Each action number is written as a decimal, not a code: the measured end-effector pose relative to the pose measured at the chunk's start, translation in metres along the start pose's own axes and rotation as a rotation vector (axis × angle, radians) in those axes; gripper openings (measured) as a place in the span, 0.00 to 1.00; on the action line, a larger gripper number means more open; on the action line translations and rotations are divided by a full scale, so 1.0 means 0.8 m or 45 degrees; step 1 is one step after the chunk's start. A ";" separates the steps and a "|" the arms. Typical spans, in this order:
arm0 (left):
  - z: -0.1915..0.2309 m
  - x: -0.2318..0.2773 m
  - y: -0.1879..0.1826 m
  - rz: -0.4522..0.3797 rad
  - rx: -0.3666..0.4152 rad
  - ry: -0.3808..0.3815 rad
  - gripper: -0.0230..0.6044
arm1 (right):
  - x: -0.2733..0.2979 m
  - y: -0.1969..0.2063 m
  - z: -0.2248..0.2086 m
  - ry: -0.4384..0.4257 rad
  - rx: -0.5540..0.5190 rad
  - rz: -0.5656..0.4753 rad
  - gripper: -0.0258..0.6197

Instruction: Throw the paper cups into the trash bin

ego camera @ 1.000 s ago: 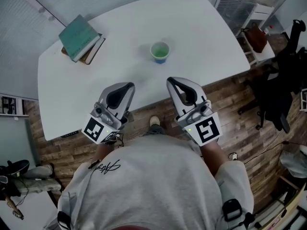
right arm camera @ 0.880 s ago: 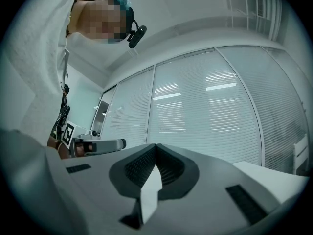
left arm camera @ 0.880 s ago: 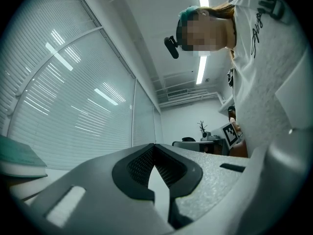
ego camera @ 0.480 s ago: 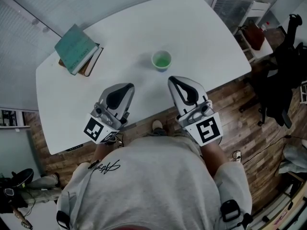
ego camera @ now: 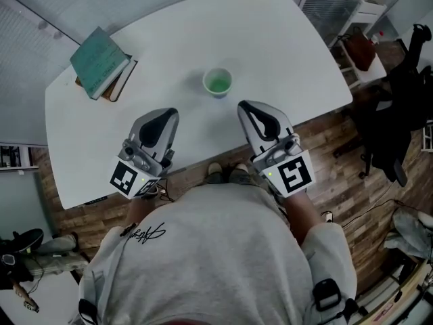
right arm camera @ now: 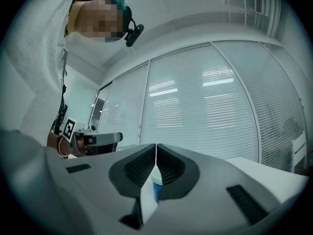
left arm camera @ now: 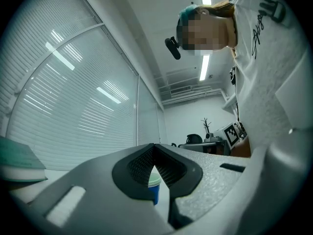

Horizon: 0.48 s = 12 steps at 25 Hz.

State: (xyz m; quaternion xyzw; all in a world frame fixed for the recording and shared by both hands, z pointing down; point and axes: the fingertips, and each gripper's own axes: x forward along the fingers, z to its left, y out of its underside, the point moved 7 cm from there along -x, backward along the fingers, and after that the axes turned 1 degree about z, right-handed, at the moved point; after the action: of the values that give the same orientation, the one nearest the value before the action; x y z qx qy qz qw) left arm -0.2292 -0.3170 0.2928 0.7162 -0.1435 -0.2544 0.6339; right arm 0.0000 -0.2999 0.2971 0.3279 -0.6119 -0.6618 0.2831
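Nearest the head camera, the person's grey shirt [ego camera: 216,249] fills the lower frame and covers most of both arms. Two grippers reach out from it, each with one marker cube, and the hands holding them are mostly hidden under the gripper bodies. The left gripper [ego camera: 169,112] hangs over the near edge of the white table [ego camera: 284,39] with its jaws pressed together at the tips and nothing between them. The right gripper [ego camera: 245,105] sits beside it over the same edge, apart from the left. Its jaws are also closed tip to tip and empty.

Beyond the two, roughly between their lines, one paper cup [ego camera: 217,82] stands about mid-table, touching neither gripper. It is upright, with its long axis vertical and its open mouth up, showing a green inside. In each gripper view only a sliver of its pale rim and blue wall shows through the gap below the closed tips. The rest is blocked by the jaws.

Toward the far left corner of the table lies a teal book [ego camera: 98,58]. It rests on what seems to be a second, brown book, mostly covered.

Off the table's right edge, a brown bag [ego camera: 362,51] is small and hard to make out.
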 end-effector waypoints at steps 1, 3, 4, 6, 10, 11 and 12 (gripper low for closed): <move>-0.001 -0.001 0.001 0.004 0.003 -0.012 0.03 | 0.000 0.003 -0.002 -0.010 0.005 0.006 0.06; -0.002 -0.002 0.002 0.014 0.007 -0.035 0.03 | 0.003 0.009 -0.005 -0.034 0.017 0.030 0.06; -0.002 -0.002 0.003 0.015 0.007 -0.045 0.03 | 0.005 0.012 -0.006 -0.046 0.023 0.046 0.06; -0.001 -0.002 0.005 0.010 0.010 -0.057 0.03 | 0.010 0.019 -0.008 -0.065 0.027 0.070 0.06; -0.008 -0.013 0.010 0.025 -0.003 -0.081 0.03 | 0.015 0.031 -0.001 -0.113 0.034 0.121 0.18; -0.009 -0.015 0.010 0.027 -0.004 -0.092 0.03 | 0.015 0.036 -0.001 -0.128 0.047 0.166 0.20; -0.009 -0.013 0.010 0.026 0.000 -0.099 0.03 | 0.016 0.039 -0.005 -0.139 0.059 0.200 0.24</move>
State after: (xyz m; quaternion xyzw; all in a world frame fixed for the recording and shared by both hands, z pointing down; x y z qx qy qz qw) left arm -0.2330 -0.3064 0.3032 0.7041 -0.1755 -0.2755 0.6305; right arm -0.0060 -0.3151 0.3271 0.2489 -0.6654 -0.6399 0.2928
